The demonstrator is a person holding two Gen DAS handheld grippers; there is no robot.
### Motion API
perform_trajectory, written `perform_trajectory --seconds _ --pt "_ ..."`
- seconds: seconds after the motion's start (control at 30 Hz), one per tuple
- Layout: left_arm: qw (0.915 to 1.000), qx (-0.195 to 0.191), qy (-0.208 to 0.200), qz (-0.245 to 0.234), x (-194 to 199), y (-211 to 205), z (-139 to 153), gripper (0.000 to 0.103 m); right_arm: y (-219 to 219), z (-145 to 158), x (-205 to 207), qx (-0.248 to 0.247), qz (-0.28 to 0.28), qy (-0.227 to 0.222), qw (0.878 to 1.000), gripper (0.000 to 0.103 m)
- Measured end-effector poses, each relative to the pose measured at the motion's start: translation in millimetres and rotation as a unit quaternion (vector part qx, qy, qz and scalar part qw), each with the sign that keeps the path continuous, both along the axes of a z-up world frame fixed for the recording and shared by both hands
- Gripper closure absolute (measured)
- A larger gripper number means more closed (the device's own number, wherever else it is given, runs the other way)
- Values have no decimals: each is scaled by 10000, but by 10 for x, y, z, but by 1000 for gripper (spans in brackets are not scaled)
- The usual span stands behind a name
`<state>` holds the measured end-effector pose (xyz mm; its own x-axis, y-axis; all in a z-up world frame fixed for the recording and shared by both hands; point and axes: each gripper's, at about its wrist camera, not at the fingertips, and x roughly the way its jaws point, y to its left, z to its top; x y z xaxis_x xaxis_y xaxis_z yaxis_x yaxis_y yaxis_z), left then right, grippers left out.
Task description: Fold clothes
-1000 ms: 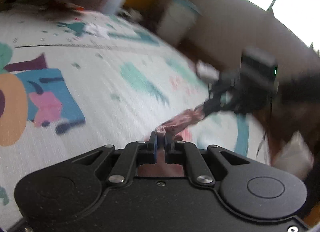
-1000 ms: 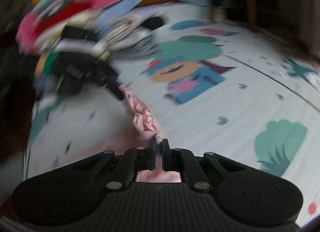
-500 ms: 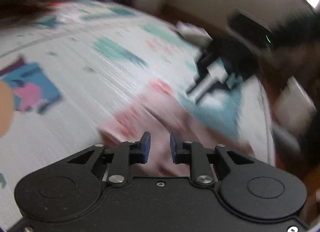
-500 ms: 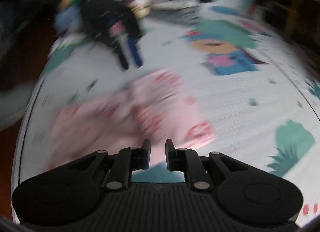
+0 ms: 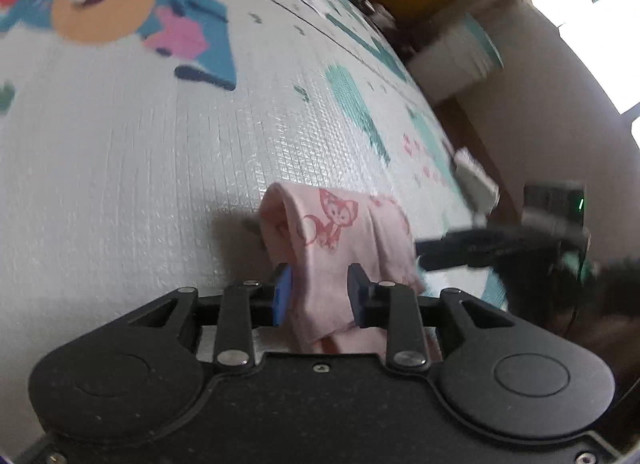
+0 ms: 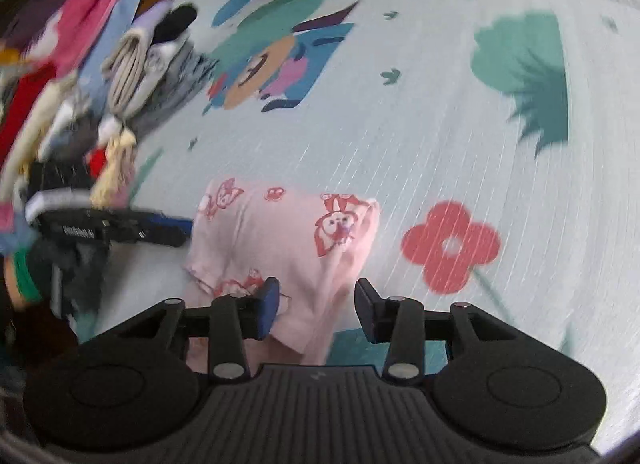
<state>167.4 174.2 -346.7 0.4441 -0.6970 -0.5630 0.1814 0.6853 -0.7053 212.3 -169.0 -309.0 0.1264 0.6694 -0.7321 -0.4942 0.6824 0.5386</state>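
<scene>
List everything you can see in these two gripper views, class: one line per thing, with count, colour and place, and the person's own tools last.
Garment: one, pale pink with red cartoon animals, folded on the mat in front of both grippers.
Mat: one, pale with teal, orange, blue and red shapes, under everything.
Clothes pile: one heap, mixed pink, blue, red, white and black, far left of the right wrist view.
Tub: one, white with a teal rim, beyond the mat's far edge.
Left gripper: one, black, fingers open either side of the garment.
Right gripper: one, black, fingers open over the garment.
</scene>
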Motion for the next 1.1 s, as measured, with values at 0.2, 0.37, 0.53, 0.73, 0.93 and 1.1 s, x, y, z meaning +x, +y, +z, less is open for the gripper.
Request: perform_trajectory --seconds 0.2,0.37,0.53,0.73,0.93,1.1 --pt "9994 95 274 212 -25 -102 -16 89 76 -147 -62 38 -291 250 9993 77" --pt "9978 23 577 335 -65 -106 -11 103 -18 -114 25 446 -426 635 9961 92" --pt "9951 -50 879 457 -105 -111 -6 103 -174 -138 109 854 -522 1567 9826 92" --pt "9915 -6 1165 571 -154 -127 20 101 -161 -223 62 67 -376 1257 9913 71" --pt "9870 1497 -568 131 -249 -265 650 98 91 465 -251 -317 414 -1383 9890 68" --pt "9600 2058 -1784 -651 -85 -662 727 89 741 479 -390 -627 1484 -2664 9503 68"
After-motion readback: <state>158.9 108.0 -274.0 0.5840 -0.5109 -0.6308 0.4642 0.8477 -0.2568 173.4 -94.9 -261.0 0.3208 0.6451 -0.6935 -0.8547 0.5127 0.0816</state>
